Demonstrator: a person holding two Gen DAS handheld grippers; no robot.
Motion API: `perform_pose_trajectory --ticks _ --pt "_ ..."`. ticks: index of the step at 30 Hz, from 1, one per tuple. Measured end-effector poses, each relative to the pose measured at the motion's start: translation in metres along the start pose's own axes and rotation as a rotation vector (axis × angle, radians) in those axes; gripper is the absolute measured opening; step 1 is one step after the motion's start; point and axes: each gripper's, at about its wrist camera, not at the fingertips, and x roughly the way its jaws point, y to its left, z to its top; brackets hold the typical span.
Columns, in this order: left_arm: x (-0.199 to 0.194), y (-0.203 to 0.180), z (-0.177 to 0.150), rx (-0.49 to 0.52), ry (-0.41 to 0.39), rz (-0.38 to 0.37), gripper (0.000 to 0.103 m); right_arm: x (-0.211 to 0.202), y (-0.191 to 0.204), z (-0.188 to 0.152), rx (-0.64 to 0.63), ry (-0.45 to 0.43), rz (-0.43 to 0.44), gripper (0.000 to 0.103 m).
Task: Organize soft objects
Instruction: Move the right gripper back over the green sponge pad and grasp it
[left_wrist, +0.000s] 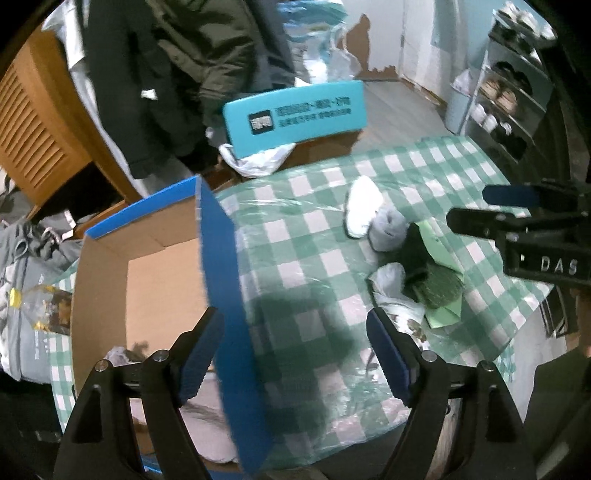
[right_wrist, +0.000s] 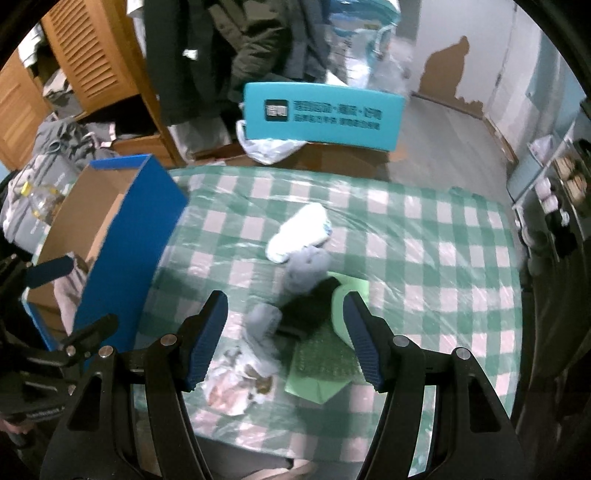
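Cardboard box (right_wrist: 122, 206) with blue outer walls stood at the left edge of the surface (right_wrist: 443, 266), open at the top, and some pale cloth (right_wrist: 68, 291) already lay inside it near the close end. The left claw (left_wrist: 295, 354) hung over the box's right wall with its fingers spread wide and nothing between them — one finger above the box interior, the other above the checked cover.

Toward the middle of the surface lay the remaining soft things in a loose heap, well apart from the box: a white sock (right_wrist: 301, 232) farthest away, a grey sock (right_wrist: 308, 267) touching it, a black piece (right_wrist: 308, 308) nearer, and another pale grey bundle (right_wrist: 262, 323) just beside that. Under and beside them sat a green sheet (right_wrist: 321, 373) and a crumpled printed bag (right_wrist: 236, 384) at the near edge. The right claw (right_wrist: 284, 339) hovered just over the near part of this heap, fingers spread, gripping nothing; the black piece and the grey bundle showed between them.

Judging by this, the sorting was partway through — some cloth boxed, several pieces left — and the step in hand looked like the right claw's reach for its next pick. That move would call for lowering onto one item only, probably the black piece or grey bundle, and pinching fabric without catching the green sheet or bag underneath, then carrying it left over the blue wall.
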Motion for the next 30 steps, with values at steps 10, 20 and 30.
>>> perform_pose_trajectory --ticks 10,20,30 --pt "0.029 -0.031 0.004 0.036 0.066 -0.028 0.081 0.011 -0.036 -0.014 0.056 0.032 -0.018 0.064" --pt "0.065 -0.053 0.003 0.039 0.146 -0.073 0.081 0.027 -0.058 -0.024 0.095 0.074 -0.029 0.064" --pt "0.09 -0.066 0.001 0.02 0.203 -0.112 0.083 0.055 -0.064 -0.036 0.091 0.148 -0.034 0.064"
